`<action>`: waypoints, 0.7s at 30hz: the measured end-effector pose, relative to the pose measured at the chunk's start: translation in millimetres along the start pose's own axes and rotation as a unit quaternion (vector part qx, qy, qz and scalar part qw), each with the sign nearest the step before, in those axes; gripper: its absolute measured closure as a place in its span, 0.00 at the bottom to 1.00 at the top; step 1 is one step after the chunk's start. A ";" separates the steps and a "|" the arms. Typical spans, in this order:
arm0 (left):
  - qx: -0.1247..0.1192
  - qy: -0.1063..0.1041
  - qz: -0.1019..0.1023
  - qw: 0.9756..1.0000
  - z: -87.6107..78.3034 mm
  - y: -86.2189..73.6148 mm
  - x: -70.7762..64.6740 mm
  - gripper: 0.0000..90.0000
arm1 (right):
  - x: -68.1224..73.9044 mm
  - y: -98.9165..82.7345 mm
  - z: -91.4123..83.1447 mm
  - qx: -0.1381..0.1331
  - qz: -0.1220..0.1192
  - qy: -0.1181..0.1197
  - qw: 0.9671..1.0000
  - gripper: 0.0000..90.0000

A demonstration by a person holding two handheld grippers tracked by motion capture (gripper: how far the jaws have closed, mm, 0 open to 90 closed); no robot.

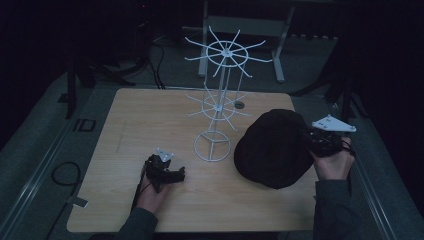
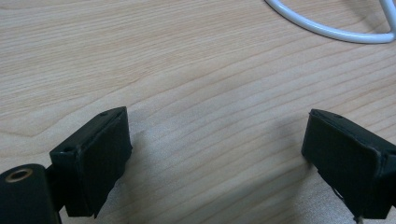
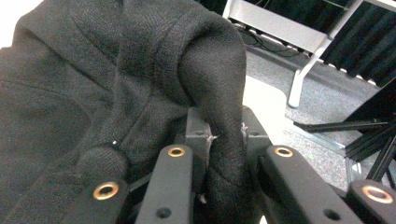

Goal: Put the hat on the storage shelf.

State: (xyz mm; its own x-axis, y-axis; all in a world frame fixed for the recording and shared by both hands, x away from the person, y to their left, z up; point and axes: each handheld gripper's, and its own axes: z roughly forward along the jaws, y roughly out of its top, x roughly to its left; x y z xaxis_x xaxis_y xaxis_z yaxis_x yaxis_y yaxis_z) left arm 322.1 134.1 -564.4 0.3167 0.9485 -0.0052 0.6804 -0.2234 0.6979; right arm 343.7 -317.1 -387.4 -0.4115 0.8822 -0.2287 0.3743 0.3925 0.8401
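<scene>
**One cap pinched, one rack standing**

One black cap (image 1: pixel 274 148) lies on the worktop (image 1: pixel 125 130), right of one white wire rack (image 1: pixel 218 105). Right gripper (image 3: pixel 224 135) jaws pinch its edge fold. Left gripper (image 2: pixel 215 154) jaws spread, over bare wood.

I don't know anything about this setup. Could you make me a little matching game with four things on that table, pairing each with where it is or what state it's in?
Things:
1. white wire display stand with spokes
2. dark fabric hat
3. left gripper
4. right gripper

States:
A. jaws apart over bare wood, holding nothing
B. standing upright near the middle of the light wooden table
C. clamped on a fold of cloth
D. lying on the table's right part, pinched at its edge

Pairs: 1-B, 2-D, 3-A, 4-C
</scene>
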 end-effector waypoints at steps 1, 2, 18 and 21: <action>0.000 0.000 0.000 1.000 0.0 0.0 0.0 0.10 | -0.5 0.8 -0.8 0.000 -0.002 0.001 1.000 0.88; 0.000 0.000 -0.001 1.000 0.0 0.0 -0.1 0.10 | -1.0 1.6 -1.6 -0.002 -0.004 0.001 1.000 0.88; -0.002 0.000 -0.003 1.000 0.3 0.0 -0.4 0.10 | -6.7 16.7 -17.1 -0.022 -0.037 0.013 0.999 0.87; -0.001 0.000 -0.001 1.000 0.1 0.0 -0.2 0.10 | -6.9 19.9 -20.7 -0.027 -0.042 0.014 0.999 0.87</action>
State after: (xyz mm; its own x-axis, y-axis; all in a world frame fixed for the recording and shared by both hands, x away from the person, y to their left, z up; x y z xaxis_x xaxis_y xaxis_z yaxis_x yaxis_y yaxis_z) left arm 322.2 133.9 -564.5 0.3148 0.9491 -0.0067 0.6799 -0.2206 0.6993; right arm 336.8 -320.8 -358.9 -0.4628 0.8392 -0.2858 0.2928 0.4489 0.8442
